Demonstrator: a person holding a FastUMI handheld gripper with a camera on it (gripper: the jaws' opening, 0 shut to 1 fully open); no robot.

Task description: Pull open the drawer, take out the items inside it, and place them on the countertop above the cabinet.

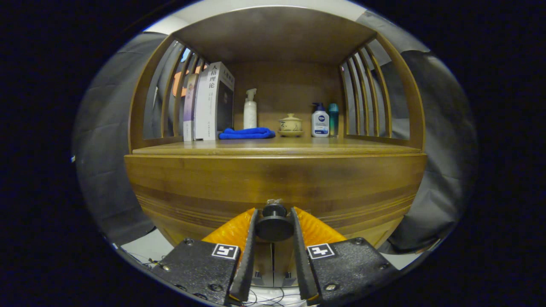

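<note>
Gripper [274,221] fingers clamped on the black drawer knob [274,225] (one finger each side), wooden drawer front [273,179] flush below the countertop [277,148], blue cloth [246,133] beyond.

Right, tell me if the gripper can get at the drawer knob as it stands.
Probably yes: the gripper already has the drawer knob between its fingers, both seemingly pressing on it, nothing in between; the drawer front looks shut.
</note>
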